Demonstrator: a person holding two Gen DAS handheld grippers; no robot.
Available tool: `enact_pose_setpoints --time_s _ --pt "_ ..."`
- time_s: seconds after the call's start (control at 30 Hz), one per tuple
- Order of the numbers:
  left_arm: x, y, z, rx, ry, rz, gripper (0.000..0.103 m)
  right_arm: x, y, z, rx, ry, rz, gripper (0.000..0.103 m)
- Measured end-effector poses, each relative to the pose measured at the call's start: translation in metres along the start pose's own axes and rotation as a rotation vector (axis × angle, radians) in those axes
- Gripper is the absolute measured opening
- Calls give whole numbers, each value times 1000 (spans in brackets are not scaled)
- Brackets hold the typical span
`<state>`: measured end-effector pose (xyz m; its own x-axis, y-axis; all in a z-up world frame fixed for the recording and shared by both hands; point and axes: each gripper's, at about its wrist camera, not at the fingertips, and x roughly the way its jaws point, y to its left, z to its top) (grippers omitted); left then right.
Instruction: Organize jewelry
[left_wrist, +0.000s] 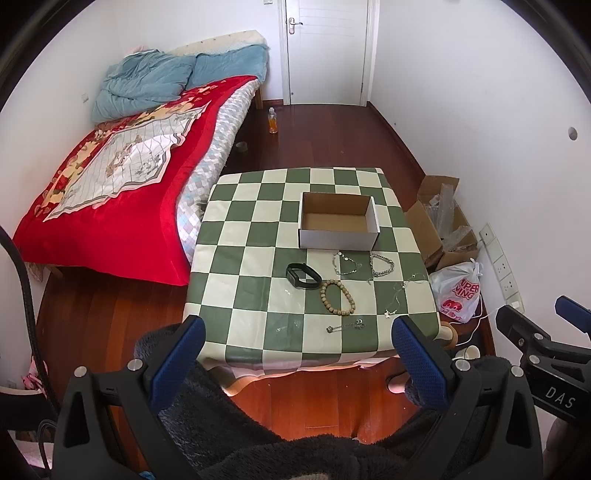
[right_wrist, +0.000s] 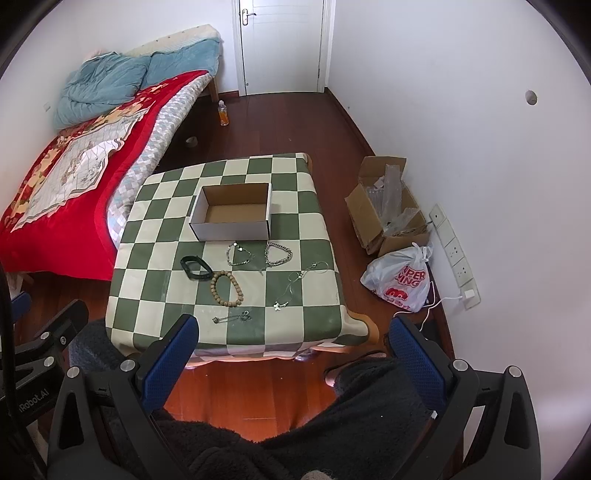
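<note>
Only the right wrist view shows the white charger (right_wrist: 469, 294) by the wall, bead bracelet (left_wrist: 337, 297) near the empty box (left_wrist: 338, 221) on the tabletop (left_wrist: 258, 310), left gripper (left_wrist: 295, 354) and right gripper (right_wrist: 293, 350) both wide open, holding nothing

Open tabletop (left_wrist: 255, 295) before box (left_wrist: 338, 236)

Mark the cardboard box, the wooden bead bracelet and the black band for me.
cardboard box (left_wrist: 338, 238): left wrist view, white front wall.
wooden bead bracelet (left_wrist: 324, 295): left wrist view, beads on left side.
black band (right_wrist: 189, 271): right wrist view, left side.
</note>
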<state>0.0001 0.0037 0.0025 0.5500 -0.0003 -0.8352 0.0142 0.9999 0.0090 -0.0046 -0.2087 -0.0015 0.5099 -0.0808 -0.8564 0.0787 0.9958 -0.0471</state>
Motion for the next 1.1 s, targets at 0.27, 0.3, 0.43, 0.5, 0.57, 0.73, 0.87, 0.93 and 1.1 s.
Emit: enact_pose_setpoints --time_s 0.27,0.3,0.43,0.5,0.57,0.73,0.87,0.93,1.1 --pt "1 -1 1 -2 -3 2 103 0 0 -1 -1 -1 -1 103" --pt "1 -1 1 -1 -3 2 103 -1 1 -1 -2 -1 -2 103" --pt "1 -2 0 -2 0 0 103 -1 1 -1 -1 0 -1 103" --pt "0 -2 -1 -4 0 0 103 -1 1 -1 -2 0 -1 103" --pt "1 -3 -1 -3 1 0 103 -1 1 -2 -5 1 -2 103" --pt "0 -3 -2 -5 4 -3 103 -1 1 -3 -5 2 -4 103" --pt "0 -4 -5 -8 9 -7 103 -1 1 -3 -6 3 -3 103" --pt "1 -2 -5 -10 12 -9 103 -1 1 -3 -7 3 -5 103" --pt "2 -2 -6 -11 14 -11 103 0 1 -3 -7 3 -4 103"
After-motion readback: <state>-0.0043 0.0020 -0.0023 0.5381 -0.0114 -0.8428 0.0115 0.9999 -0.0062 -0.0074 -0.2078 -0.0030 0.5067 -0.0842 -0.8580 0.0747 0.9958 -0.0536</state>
